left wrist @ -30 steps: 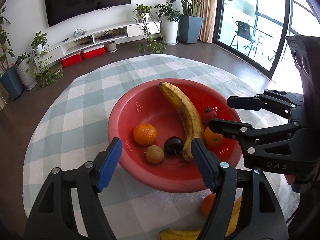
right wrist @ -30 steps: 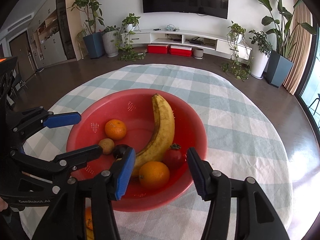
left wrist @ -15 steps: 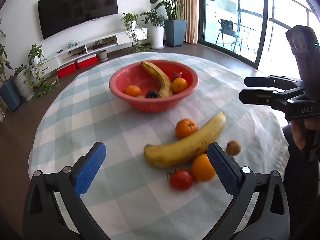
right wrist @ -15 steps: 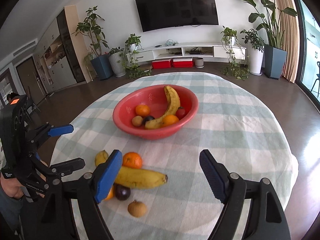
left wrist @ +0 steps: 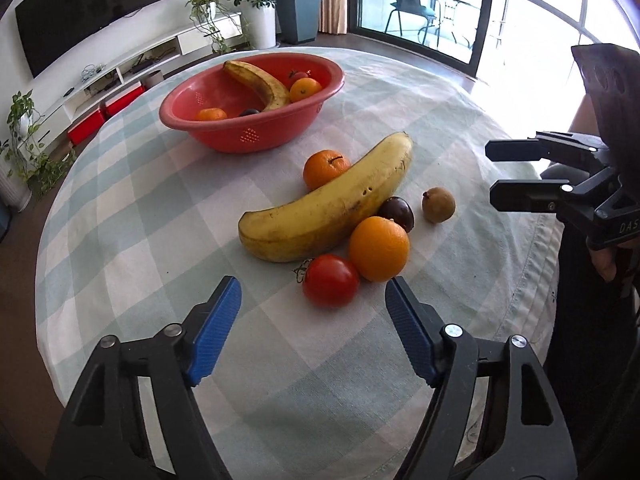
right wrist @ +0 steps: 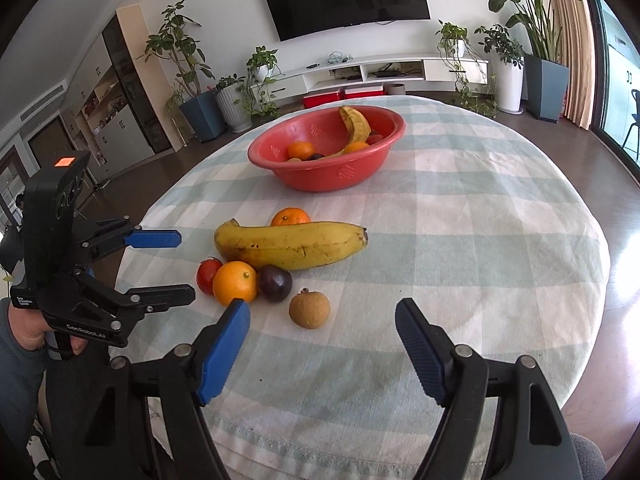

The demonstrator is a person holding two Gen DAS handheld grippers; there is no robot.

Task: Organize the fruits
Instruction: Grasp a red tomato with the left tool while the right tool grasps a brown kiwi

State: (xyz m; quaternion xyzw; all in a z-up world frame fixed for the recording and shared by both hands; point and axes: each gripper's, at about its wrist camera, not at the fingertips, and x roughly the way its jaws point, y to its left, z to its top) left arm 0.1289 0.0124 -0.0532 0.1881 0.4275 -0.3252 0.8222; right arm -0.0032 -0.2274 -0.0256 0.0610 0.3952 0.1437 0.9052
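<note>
A red bowl (left wrist: pixel 256 136) (right wrist: pixel 332 178) at the far side of the round table holds a banana, oranges, a tomato and a dark fruit. Loose on the cloth lie a banana (left wrist: pixel 332 204) (right wrist: pixel 292 244), a tangerine (left wrist: pixel 324 168) (right wrist: pixel 290 217), an orange (left wrist: pixel 378 248) (right wrist: pixel 234 282), a tomato (left wrist: pixel 330 280) (right wrist: pixel 208 274), a dark plum (left wrist: pixel 397 212) (right wrist: pixel 275 283) and a small brown fruit (left wrist: pixel 439 205) (right wrist: pixel 309 308). My left gripper (left wrist: pixel 312 320) (right wrist: pixel 168 264) is open and empty just before the tomato. My right gripper (right wrist: pixel 322 340) (left wrist: pixel 496 174) is open and empty just before the brown fruit.
The table wears a green-and-white checked cloth (right wrist: pixel 480 240) whose hem hangs over the near edge. Behind the table are a TV wall with a low shelf (right wrist: pixel 380 72), potted plants (right wrist: pixel 516 64) and glass doors (left wrist: pixel 440 12).
Both grippers have pulled back from over the bowl to the near edge of the table and come lower. The loose fruit now lies just in front of them. Both stay open.
</note>
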